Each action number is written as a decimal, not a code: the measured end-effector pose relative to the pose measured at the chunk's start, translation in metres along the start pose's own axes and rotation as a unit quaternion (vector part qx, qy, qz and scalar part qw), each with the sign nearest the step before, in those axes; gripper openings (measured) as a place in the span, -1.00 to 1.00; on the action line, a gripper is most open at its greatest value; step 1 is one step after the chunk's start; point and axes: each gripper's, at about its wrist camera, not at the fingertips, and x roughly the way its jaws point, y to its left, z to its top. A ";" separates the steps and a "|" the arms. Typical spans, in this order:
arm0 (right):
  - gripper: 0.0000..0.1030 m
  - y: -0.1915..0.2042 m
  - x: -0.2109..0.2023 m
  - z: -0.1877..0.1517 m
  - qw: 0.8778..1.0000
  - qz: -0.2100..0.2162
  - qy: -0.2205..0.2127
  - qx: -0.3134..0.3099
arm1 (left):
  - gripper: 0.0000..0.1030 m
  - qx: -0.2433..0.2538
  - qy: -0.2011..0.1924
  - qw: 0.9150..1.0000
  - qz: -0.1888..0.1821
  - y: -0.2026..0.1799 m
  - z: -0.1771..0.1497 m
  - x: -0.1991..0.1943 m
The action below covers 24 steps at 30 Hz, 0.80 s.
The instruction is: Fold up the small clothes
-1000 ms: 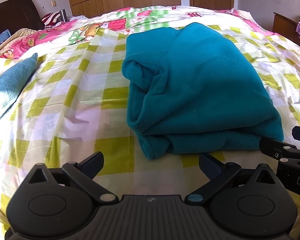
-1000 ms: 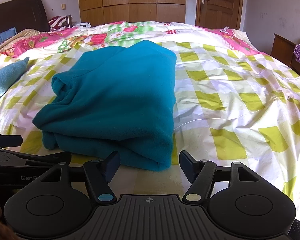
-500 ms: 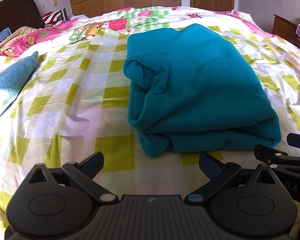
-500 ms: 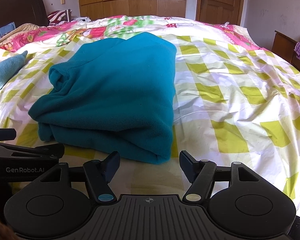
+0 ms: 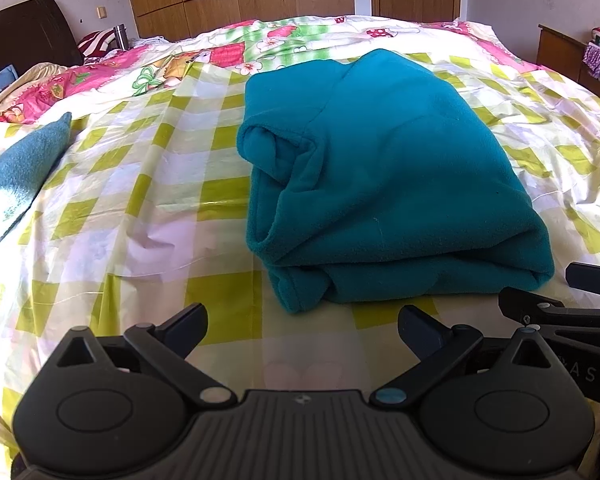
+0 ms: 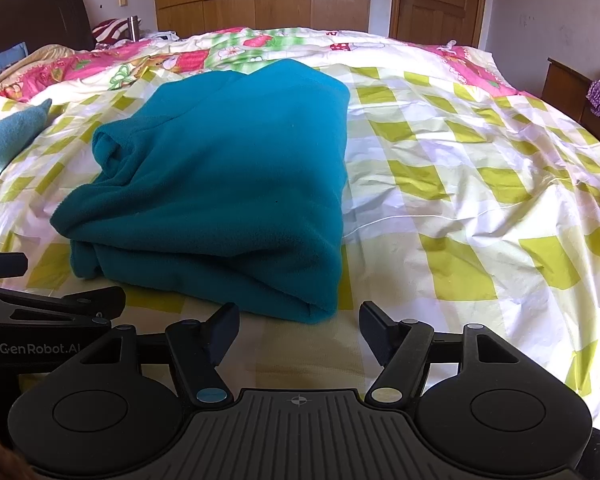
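teal fleece garment (image 5: 384, 184) lies folded on checked bedsheet (image 5: 148, 184). left gripper (image 5: 302, 326) and right gripper (image 6: 298, 326) just short of it, jaws wide, empty.

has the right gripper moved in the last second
Yes. The right gripper has edged left and nearer the teal fleece, judged against the bedspread checks.

The folded garment (image 5: 384, 184) is plain teal. The bed sheet (image 5: 140, 200) has yellow-green and white checks; at 12 o'clock the quilt (image 5: 228, 52) is pink with cartoon flowers.
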 end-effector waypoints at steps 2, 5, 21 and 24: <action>0.30 0.000 0.000 0.000 1.000 0.000 0.000 -0.001 | 1.00 -0.001 0.000 1.000 -0.002 0.000 0.000 0.000; 0.30 0.000 0.000 0.000 1.000 -0.001 0.000 0.000 | 1.00 0.000 -0.001 1.000 -0.004 0.000 0.000 -0.001; 0.30 -0.002 0.001 -0.001 1.000 -0.003 0.003 0.000 | 1.00 0.000 0.001 1.000 -0.006 -0.001 0.000 0.000; 0.30 -0.002 0.001 -0.001 1.000 -0.003 0.003 0.000 | 1.00 0.000 0.001 1.000 -0.005 -0.001 0.000 0.000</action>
